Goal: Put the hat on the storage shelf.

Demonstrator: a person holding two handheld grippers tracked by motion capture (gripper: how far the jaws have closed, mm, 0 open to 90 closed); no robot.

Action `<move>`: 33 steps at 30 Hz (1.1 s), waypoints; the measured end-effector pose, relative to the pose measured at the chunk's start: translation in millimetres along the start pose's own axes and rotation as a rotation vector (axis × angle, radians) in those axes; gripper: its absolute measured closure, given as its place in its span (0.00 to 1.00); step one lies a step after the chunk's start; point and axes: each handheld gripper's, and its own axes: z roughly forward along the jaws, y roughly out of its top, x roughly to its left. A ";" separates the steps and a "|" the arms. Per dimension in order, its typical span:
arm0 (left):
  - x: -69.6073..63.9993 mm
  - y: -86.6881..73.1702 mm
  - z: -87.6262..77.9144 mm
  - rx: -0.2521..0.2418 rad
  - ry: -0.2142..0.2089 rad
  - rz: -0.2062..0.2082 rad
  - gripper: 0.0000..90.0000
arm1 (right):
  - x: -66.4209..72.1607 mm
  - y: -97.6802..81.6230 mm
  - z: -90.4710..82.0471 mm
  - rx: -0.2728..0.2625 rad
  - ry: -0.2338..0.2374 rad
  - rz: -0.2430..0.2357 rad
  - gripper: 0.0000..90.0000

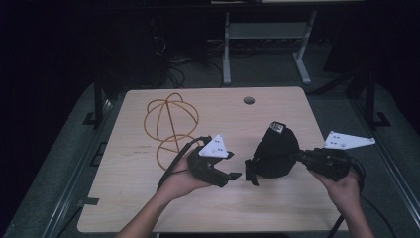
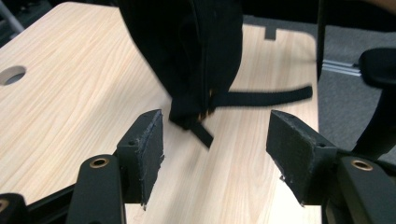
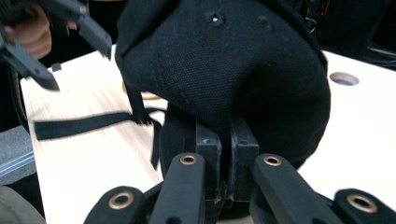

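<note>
Black fabric cap (image 1: 275, 151), soft, light and floppy, lifted just above the pale wooden desk (image 1: 148, 198), pinched at its edge by right gripper (image 3: 224, 154). Left gripper (image 2: 215, 140) near, jaws spread, facing the dangling strap (image 2: 266, 97); best gripped there.

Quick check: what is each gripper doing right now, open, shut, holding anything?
Left gripper: open, nothing between its jaws; the cap's strap lies just ahead.
Right gripper: shut on the black cap, held above the table.
</note>
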 end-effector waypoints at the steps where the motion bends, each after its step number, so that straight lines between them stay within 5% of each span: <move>1: -1.0 -3.1 -2.2 0.006 0.010 0.013 0.40 | 0.1 2.5 -0.1 -0.001 -0.001 -0.002 0.95; 10: -4.8 -33.8 -10.6 0.006 0.022 -0.008 0.40 | 3.3 33.6 3.1 -0.033 0.006 -0.024 0.96; 23: -8.2 -68.5 -10.3 0.013 0.031 -0.019 0.39 | 12.8 79.9 31.3 -0.075 0.060 -0.060 0.96; 33: -9.4 -81.8 -6.1 -0.002 0.011 -0.022 0.38 | 22.5 110.8 52.6 -0.089 0.103 -0.073 0.96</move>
